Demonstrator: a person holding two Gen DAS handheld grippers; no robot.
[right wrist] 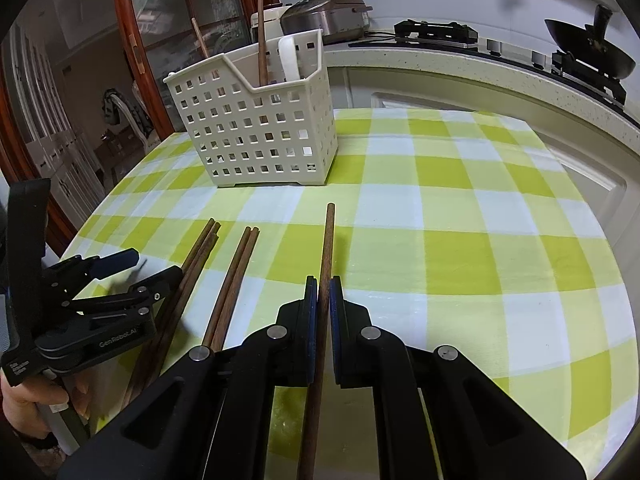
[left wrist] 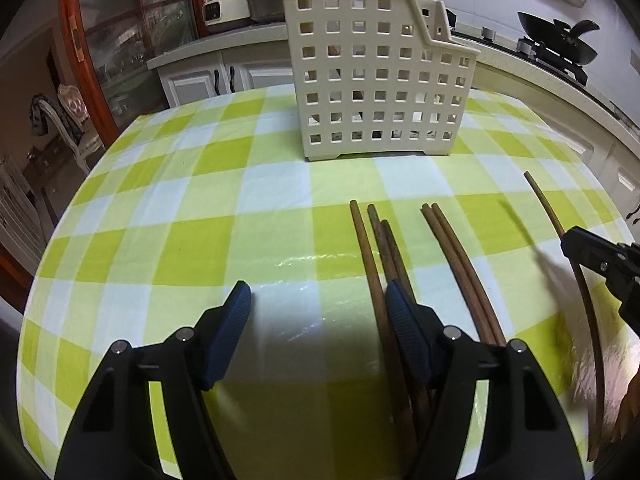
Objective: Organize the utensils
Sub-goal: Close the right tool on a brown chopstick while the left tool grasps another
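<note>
chopsticks lie in two loose bundles [left wrist: 384, 248] [left wrist: 452, 252] on the checked tabletop [left wrist: 160, 220], low and right of centre in the left wrist frame. left gripper [left wrist: 318, 300] hangs over them, fingers [left wrist: 236, 312] apart and grasping nothing. right gripper [right wrist: 323, 300] has its fingers clenched on a single chopstick [right wrist: 328, 236]. white basket [right wrist: 256, 128] stands upper left in the right wrist frame, utensils upright inside.

White cabinets [left wrist: 224, 76], speckled countertop [right wrist: 460, 62], red-framed glass door [left wrist: 120, 40], wok [right wrist: 592, 60].
</note>
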